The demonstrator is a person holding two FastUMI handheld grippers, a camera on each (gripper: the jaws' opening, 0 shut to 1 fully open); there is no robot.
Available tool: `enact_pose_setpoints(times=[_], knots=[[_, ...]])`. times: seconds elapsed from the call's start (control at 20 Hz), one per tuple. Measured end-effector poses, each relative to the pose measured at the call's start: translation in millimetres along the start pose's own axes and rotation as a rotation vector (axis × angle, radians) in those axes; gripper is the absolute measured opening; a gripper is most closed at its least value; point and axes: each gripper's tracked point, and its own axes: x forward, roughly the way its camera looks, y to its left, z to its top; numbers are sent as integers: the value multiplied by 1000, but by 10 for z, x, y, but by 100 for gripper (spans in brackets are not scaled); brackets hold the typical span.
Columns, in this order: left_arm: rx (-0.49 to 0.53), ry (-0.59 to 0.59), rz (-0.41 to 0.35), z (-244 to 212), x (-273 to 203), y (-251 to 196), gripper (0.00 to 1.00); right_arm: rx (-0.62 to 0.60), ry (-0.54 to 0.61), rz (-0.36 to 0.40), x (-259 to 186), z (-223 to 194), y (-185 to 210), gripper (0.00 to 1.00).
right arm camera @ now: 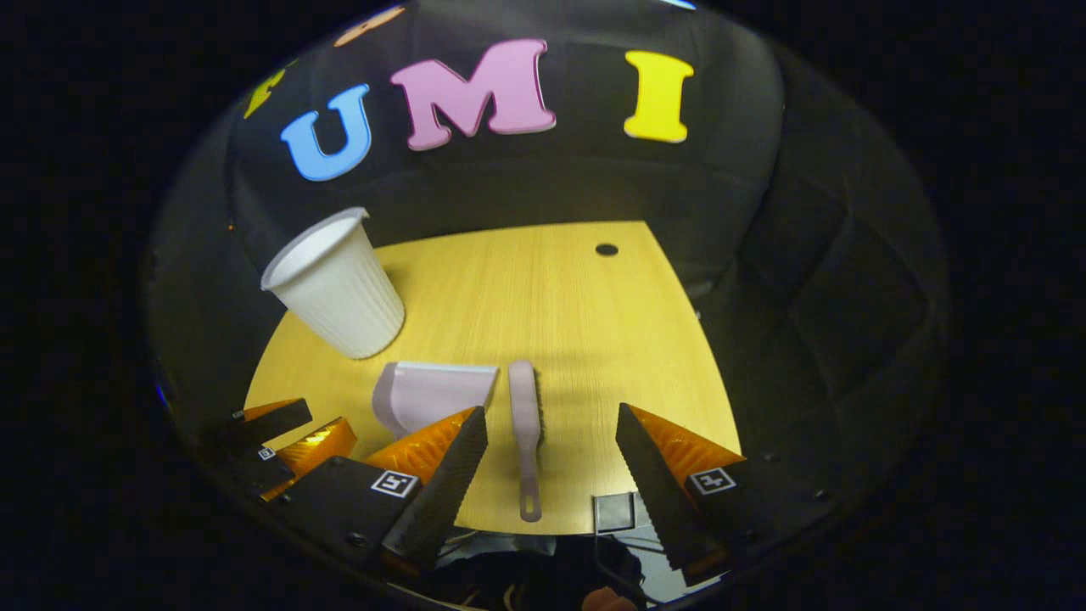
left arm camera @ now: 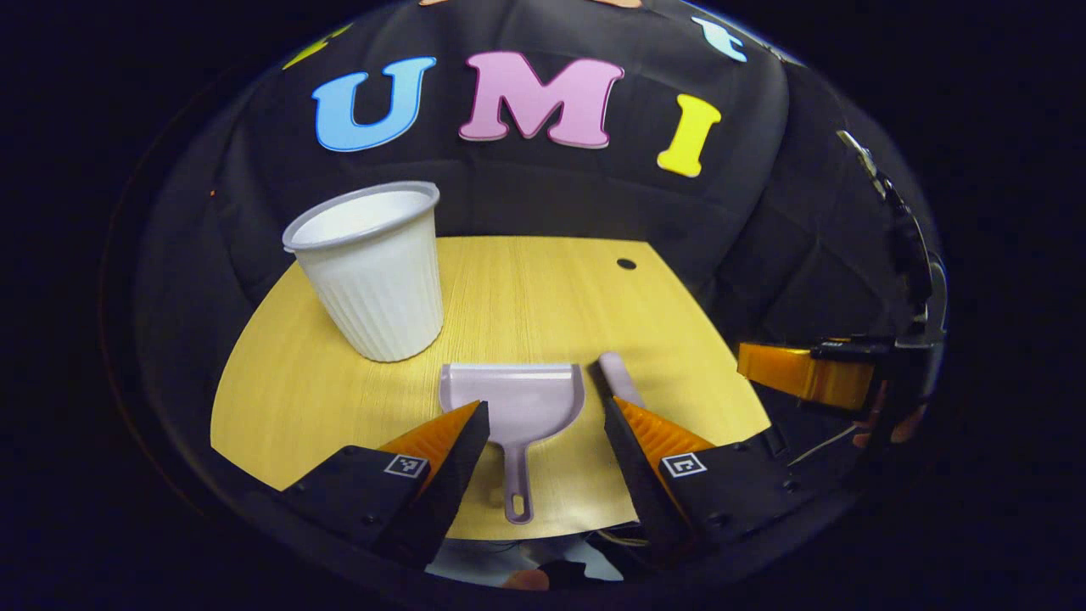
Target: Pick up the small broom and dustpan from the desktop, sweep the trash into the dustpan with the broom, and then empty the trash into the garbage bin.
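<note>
Dustpan (left arm camera: 517, 399) and broom (right arm camera: 524, 416) lie side by side on desk (left arm camera: 526, 288), handles toward grippers. Left gripper (left arm camera: 543, 424) spread over dustpan handle; right gripper (right arm camera: 551, 428) spread over broom. Bin (left arm camera: 373, 271) behind-left.

Each gripper, the left gripper (left arm camera: 545, 413) and the right gripper (right arm camera: 551, 417), is built with two wedge-shaped, ribbed fingers on black bodies. A square black-and-white marker and small screws are carried on each body.
</note>
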Motion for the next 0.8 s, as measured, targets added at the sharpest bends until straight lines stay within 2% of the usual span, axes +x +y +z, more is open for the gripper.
enact_pose_setpoints(times=[0.1,0.15,0.2,0.35,0.4,0.5,0.55,0.7,0.8], knots=[[6,-135,10,327,-357,1,82,-21,-161,11,-196,252,37,100],[26,-218,29,477,-546,21,83,-32,-245,17,-297,317,46,91],[61,-300,56,655,-774,46,82,-34,-312,21,-409,412,63,99],[161,-550,132,971,-1389,78,82,-84,-545,8,-733,570,162,98],[161,-582,139,951,-1549,66,79,-91,-634,-1,-844,629,178,99],[130,-632,120,928,-1803,31,80,-91,-794,-22,-1092,812,140,99],[113,-673,113,965,-1956,54,80,-83,-847,-15,-1192,863,120,92],[84,-744,99,988,-2533,-5,81,-37,-885,29,-1224,903,114,93],[64,-752,110,1006,-2701,-2,80,-15,-871,72,-1205,903,128,93]])
